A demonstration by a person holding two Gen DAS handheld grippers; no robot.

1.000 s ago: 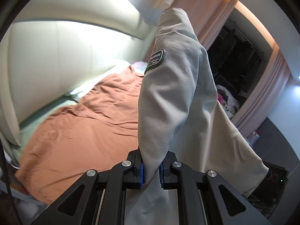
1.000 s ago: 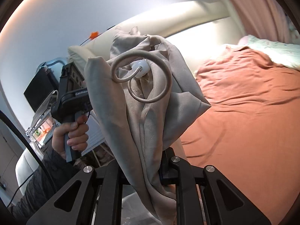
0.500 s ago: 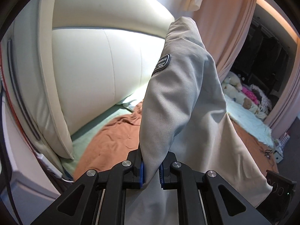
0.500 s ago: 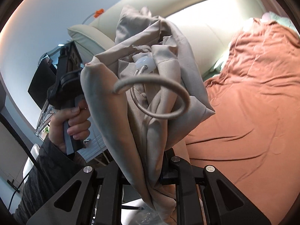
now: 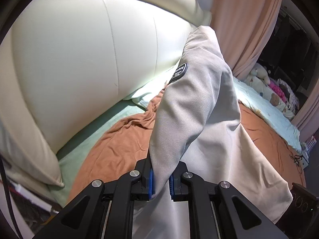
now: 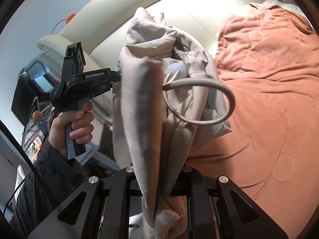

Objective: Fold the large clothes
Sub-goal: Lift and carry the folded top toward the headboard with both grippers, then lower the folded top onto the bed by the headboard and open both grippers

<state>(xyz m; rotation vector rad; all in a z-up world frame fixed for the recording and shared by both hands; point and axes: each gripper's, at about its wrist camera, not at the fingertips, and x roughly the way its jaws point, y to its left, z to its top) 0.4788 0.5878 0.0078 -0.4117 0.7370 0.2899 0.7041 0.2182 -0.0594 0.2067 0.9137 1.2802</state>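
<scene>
A large beige-grey jacket (image 5: 191,107) hangs in the air over the bed, held at two spots. My left gripper (image 5: 161,181) is shut on a fold of it, just below a black sleeve patch (image 5: 180,70). My right gripper (image 6: 159,181) is shut on another bunched part of the jacket (image 6: 143,103), where a grey drawstring loop (image 6: 219,103) with a white toggle (image 6: 175,68) sticks out. The right wrist view also shows the left gripper (image 6: 116,77) from the side, its tips buried in the cloth, with the person's hand (image 6: 73,123) on its handle.
Below lies a bed with a rust-orange blanket (image 6: 269,99) and a mint sheet (image 5: 83,139). A cream padded headboard (image 5: 79,63) stands behind. Soft toys (image 5: 265,83) and a peach curtain (image 5: 243,23) line the far side. A rack with clutter (image 6: 33,119) stands off the bed.
Both grippers have sunk toward the bed and closer to the headboard, carrying the jacket with them. The grips are unchanged.
</scene>
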